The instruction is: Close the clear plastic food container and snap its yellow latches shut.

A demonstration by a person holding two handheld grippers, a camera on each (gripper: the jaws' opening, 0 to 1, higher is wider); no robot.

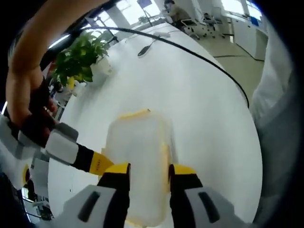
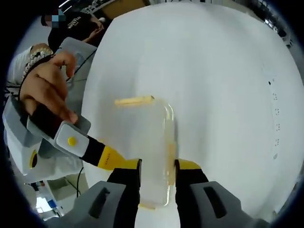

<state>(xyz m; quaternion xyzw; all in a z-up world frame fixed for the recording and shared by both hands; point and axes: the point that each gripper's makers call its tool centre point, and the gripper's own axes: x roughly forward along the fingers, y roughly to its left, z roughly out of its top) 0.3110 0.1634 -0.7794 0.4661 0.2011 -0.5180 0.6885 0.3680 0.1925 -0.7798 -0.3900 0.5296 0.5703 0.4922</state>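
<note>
My left gripper (image 1: 148, 171) is open, jaws apart over the near end of the clear food container (image 1: 137, 142) on the white table (image 1: 199, 95). The lid looks seated, so I judge latching is in hand. My right gripper (image 2: 157, 166) is open too. Next: press the yellow latches (image 2: 134, 100) down. The potted plant (image 1: 80, 57) and cable (image 1: 190, 50) stand well clear.

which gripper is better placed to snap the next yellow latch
Hard to call: the left gripper and right gripper each straddle the container alike. Slight lean right, since its yellow side latch lies beside one jaw.
</note>
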